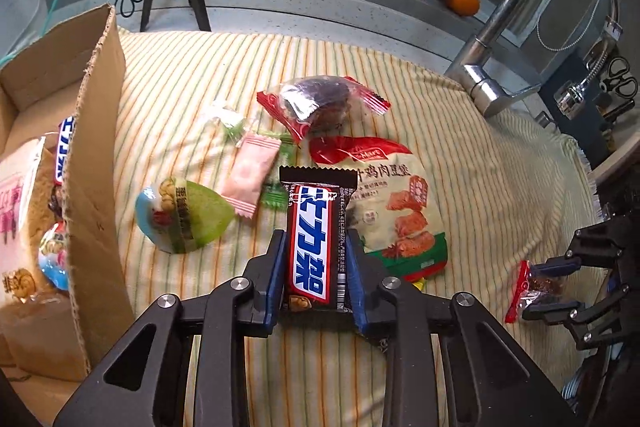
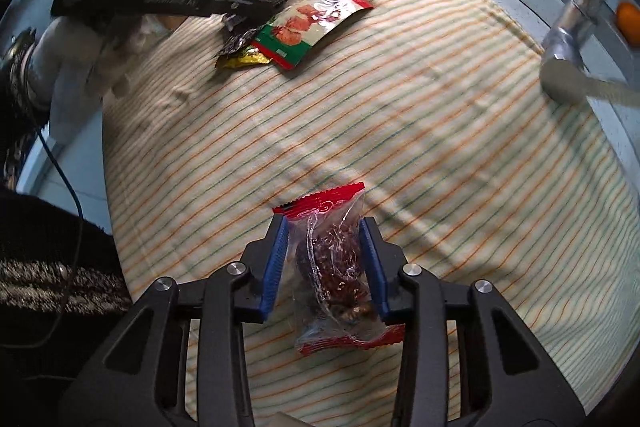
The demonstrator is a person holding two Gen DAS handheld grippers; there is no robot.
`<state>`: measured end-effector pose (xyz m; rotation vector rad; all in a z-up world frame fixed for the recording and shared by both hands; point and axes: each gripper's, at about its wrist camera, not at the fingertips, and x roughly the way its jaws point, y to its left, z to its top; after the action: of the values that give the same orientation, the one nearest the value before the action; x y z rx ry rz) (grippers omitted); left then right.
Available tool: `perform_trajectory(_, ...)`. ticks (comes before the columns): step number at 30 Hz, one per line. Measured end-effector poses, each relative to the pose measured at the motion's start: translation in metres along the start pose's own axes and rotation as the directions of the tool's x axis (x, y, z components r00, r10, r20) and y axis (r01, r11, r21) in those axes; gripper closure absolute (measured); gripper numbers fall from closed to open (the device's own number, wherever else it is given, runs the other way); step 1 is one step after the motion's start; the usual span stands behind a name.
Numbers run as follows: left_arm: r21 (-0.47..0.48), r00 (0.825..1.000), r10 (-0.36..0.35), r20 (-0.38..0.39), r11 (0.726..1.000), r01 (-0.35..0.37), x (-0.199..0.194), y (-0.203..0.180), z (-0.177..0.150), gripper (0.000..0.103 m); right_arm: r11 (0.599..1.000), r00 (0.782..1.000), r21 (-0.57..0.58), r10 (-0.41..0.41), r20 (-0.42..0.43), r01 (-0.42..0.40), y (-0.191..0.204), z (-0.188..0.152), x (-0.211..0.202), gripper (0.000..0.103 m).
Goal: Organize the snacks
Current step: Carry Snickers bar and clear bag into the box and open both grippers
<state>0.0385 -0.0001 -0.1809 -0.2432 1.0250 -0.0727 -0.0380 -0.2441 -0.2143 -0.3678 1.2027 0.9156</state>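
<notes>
Blue-padded fingers of the left gripper (image 1: 316,267) clamp a chocolate bar (image 1: 314,239) by its long sides; the bar's long axis runs straight along the fingers, its crimped far end pointing away toward the far edge of the striped cloth (image 1: 500,187). It hangs above the cloth, in front of a large chicken-snack pouch (image 1: 400,199) lying just to its right. Left of the bar lie a pink candy sachet (image 1: 252,175) and a green jelly cup (image 1: 184,215), and farther off a clear red-ended date packet (image 1: 320,103). A cardboard box (image 1: 96,147) stands at the left edge of the cloth, already holding several snacks.

The right gripper (image 2: 324,259) grips a second red-ended date packet (image 2: 336,267) across its middle, over the near part of the cloth. This packet's long axis also follows the fingers, its far end tipped slightly right.
</notes>
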Motion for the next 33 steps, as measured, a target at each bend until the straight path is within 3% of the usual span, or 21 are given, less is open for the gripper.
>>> perform_trajectory(5, -0.017, 1.000, -0.016, 0.008, 1.000, 0.016, -0.003, 0.001, -0.003, 0.077, 0.993, 0.999, 0.116, 0.010, 0.053, -0.016, -0.013, -0.010, -0.006, 0.067)
perform_trajectory(8, 0.002, 1.000, -0.009, 0.003, 1.000, 0.009, -0.001, 0.000, -0.004, 0.077, 0.990, 0.999, 0.140, 0.008, 0.043, -0.014, -0.012, -0.017, -0.005, 0.065)
perform_trajectory(11, 0.004, 1.000, -0.010, 0.007, 1.000, 0.010, 0.000, 0.001, -0.002, 0.077, 0.986, 0.999, 0.164, -0.028, 0.027, 0.024, -0.009, -0.018, 0.001, 0.055)
perform_trajectory(14, 0.004, 1.000, -0.010, 0.018, 1.000, 0.010, 0.002, 0.001, 0.000, 0.077, 0.987, 0.999, 0.155, -0.050, 0.022, 0.046, -0.005, -0.019, 0.002, 0.056)
perform_trajectory(15, 0.004, 1.000, -0.011, 0.020, 1.000, 0.011, 0.002, 0.001, 0.001, 0.077, 0.987, 0.997, 0.148, -0.069, 0.019, 0.066, -0.004, -0.020, 0.002, 0.064)
perform_trajectory(23, -0.024, 0.997, -0.032, 0.064, 0.999, 0.034, -0.016, 0.002, 0.000, 0.077, 0.968, 0.992, 0.243, -0.093, 0.086, 0.069, -0.015, -0.018, -0.017, 0.066)
perform_trajectory(27, -0.038, 0.995, -0.042, 0.091, 0.998, 0.045, -0.034, 0.008, 0.003, 0.077, 0.964, 0.983, 0.261, -0.095, 0.157, 0.052, -0.014, -0.004, -0.039, 0.066)
perform_trajectory(33, -0.052, 0.988, 0.000, 0.152, 0.999, 0.008, -0.072, 0.027, 0.010, 0.077, 0.976, 0.962, 0.215, -0.093, 0.255, 0.038, 0.009, 0.044, -0.063, 0.066)
